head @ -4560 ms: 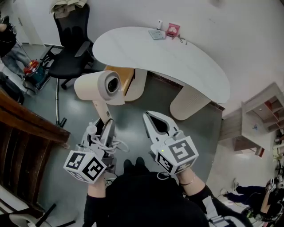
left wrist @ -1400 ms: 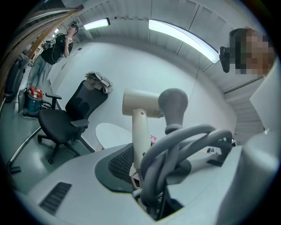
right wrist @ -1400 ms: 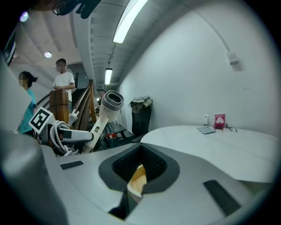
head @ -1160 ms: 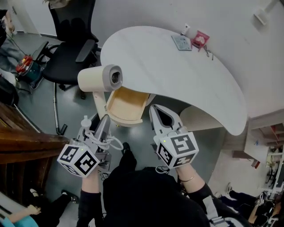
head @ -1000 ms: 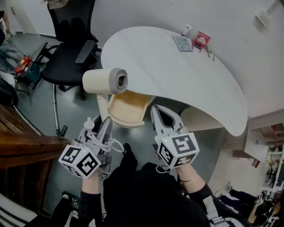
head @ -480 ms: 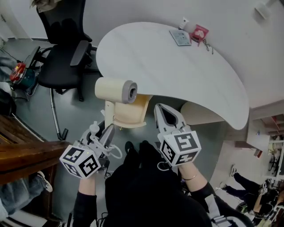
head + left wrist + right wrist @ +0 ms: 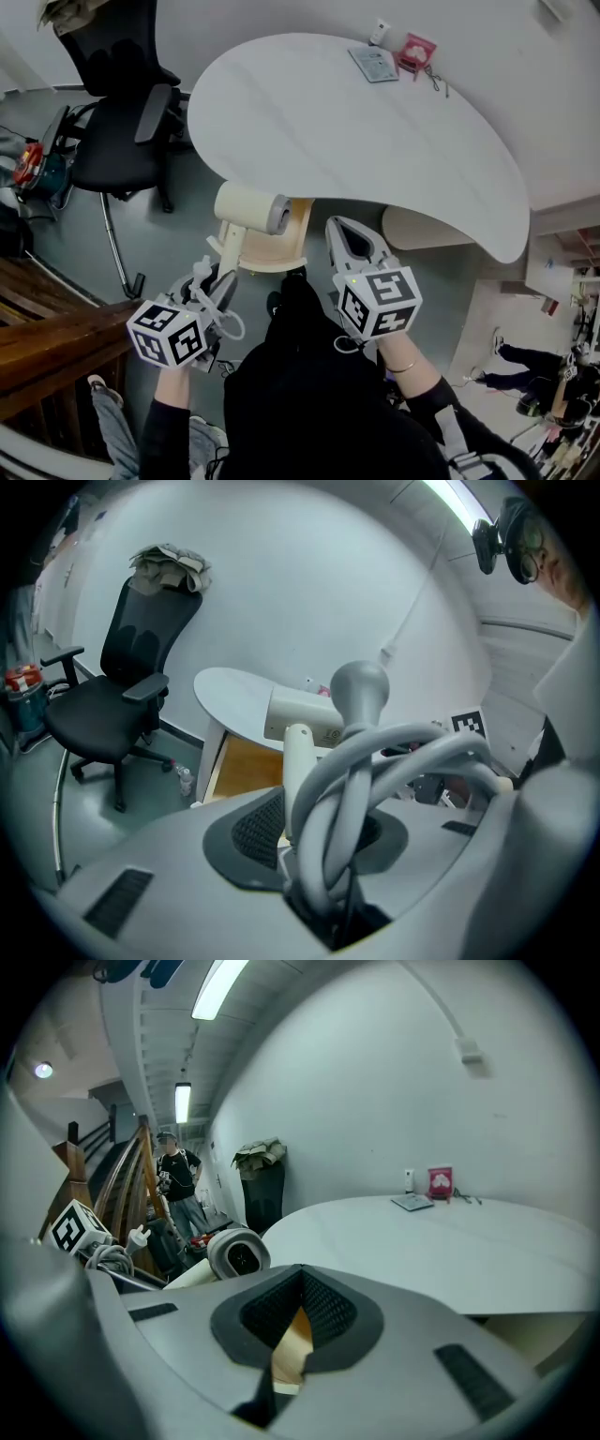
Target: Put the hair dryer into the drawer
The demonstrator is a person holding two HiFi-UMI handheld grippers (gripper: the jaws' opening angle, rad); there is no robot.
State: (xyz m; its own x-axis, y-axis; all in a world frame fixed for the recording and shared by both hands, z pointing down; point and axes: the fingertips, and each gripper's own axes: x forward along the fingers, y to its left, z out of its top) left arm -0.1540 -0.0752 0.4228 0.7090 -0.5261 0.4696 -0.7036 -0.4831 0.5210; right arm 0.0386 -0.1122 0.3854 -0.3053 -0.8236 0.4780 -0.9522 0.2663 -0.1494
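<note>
since the left gripper (image 7: 223,281) clamps the hair dryer (image 7: 251,208) by its handle, coiled cord (image 7: 375,761) included, the barrel hangs just above the open drawer (image 7: 272,259). the right gripper (image 7: 339,230), jaws together and empty, stands beside it.
</note>
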